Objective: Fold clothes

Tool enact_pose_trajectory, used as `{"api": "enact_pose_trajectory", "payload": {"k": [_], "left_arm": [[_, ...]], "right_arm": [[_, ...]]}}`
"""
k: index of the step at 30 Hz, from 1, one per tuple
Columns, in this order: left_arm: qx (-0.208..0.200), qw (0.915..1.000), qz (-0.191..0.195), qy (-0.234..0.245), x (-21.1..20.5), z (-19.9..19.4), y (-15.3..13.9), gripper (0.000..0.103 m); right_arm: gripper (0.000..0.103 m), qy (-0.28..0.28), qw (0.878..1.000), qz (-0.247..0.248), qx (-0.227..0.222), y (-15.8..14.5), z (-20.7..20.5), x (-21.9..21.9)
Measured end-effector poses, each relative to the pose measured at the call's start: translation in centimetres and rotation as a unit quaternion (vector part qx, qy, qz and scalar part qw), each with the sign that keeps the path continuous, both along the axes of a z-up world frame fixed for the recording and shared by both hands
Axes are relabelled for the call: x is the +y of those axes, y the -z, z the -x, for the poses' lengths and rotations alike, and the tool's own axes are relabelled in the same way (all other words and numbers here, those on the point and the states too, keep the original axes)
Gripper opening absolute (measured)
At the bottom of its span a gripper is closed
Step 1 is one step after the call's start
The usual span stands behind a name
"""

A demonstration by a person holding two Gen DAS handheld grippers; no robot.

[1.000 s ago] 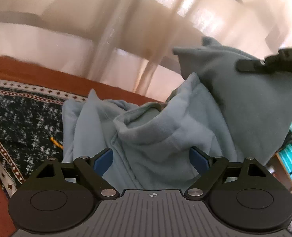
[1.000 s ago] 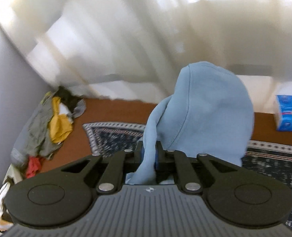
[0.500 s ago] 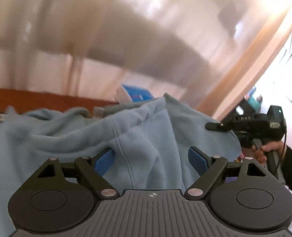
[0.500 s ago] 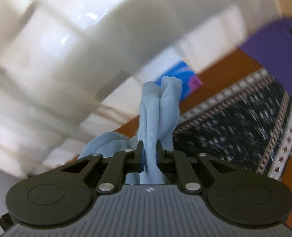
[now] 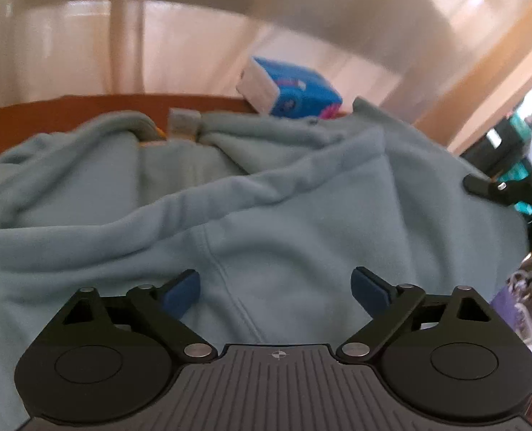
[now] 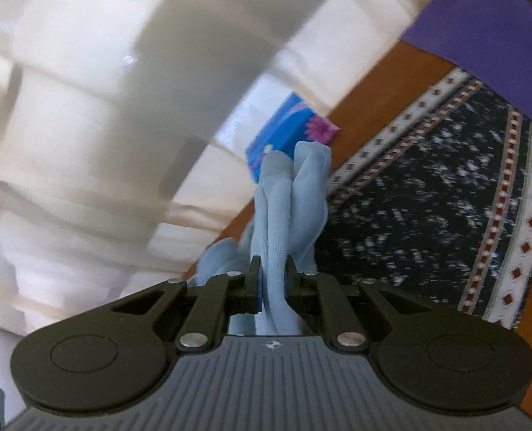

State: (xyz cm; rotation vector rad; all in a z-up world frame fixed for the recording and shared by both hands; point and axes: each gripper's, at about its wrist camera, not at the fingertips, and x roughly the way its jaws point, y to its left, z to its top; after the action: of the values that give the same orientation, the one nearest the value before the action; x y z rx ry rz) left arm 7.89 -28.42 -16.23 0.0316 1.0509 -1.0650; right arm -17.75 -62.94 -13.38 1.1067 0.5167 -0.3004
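A light blue hooded sweatshirt fills the left wrist view, spread in loose folds with a thick seam running across it. My left gripper hovers just over the cloth, its jaws opening wide; the blue pads press on nothing. My right gripper is shut on a bunched edge of the same sweatshirt, which sticks up between its fingers. That right gripper also shows at the right edge of the left wrist view, holding the garment's far side.
A blue tissue box stands behind the sweatshirt on the brown floor, near pale curtains. A dark patterned rug lies right of the right gripper, with a purple cloth beyond it.
The left gripper swung right along the sweatshirt and sank closer, bringing the tissue box into view. The right gripper rolled and dropped toward the rug, keeping its grip on the cloth.
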Motion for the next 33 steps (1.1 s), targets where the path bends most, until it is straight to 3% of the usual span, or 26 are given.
{"api": "enact_pose_trajectory", "payload": {"k": [4, 8, 10, 13, 16, 25, 26, 28, 29, 33], "left_arm": [[-0.017, 0.9994, 0.032, 0.0, 3.9, 1.4, -2.4, 0.096], [0.038, 0.999, 0.019, 0.01, 4.0, 1.3, 1.2, 0.096], [0.028, 0.9991, 0.027, 0.019, 3.8, 1.7, 3.0, 0.097], [0.029, 0.9988, 0.038, 0.013, 4.1, 1.9, 2.7, 0.098], [0.049, 0.9975, 0.051, -0.001, 5.3, 1.6, 2.1, 0.097], [-0.007, 0.9991, 0.039, 0.015, 3.8, 1.2, -0.3, 0.097], [-0.007, 0.999, 0.039, 0.019, 3.4, 1.2, -0.4, 0.097], [-0.009, 0.999, 0.036, 0.026, 2.0, 1.2, -0.3, 0.097], [-0.011, 0.9991, 0.03, 0.03, 1.4, 1.3, -0.1, 0.097], [-0.012, 0.999, -0.005, 0.044, -0.2, 1.6, 1.2, 0.097]], "right_arm": [[0.011, -0.03, 0.999, 0.023, -0.016, -3.0, -1.4, 2.0], [0.01, -0.065, 0.996, 0.051, -0.034, -6.4, -3.7, 4.6], [0.007, -0.089, 0.993, 0.069, -0.041, -8.1, -5.2, 6.0], [0.007, -0.125, 0.985, 0.12, -0.007, -9.9, -8.0, 8.5], [0.007, -0.124, 0.984, 0.127, 0.019, -9.8, -9.0, 9.1], [0.012, -0.02, 0.983, 0.146, 0.11, -5.6, -2.9, 4.4], [0.018, -0.011, 0.982, 0.147, 0.119, -5.1, -2.1, 3.8], [0.052, -0.005, 0.979, 0.15, 0.134, -4.3, -0.9, 2.9], [0.077, -0.008, 0.977, 0.161, 0.14, -4.0, -0.5, 2.7], [0.08, -0.037, 0.967, 0.197, 0.156, -2.6, 0.9, 1.4]]}}
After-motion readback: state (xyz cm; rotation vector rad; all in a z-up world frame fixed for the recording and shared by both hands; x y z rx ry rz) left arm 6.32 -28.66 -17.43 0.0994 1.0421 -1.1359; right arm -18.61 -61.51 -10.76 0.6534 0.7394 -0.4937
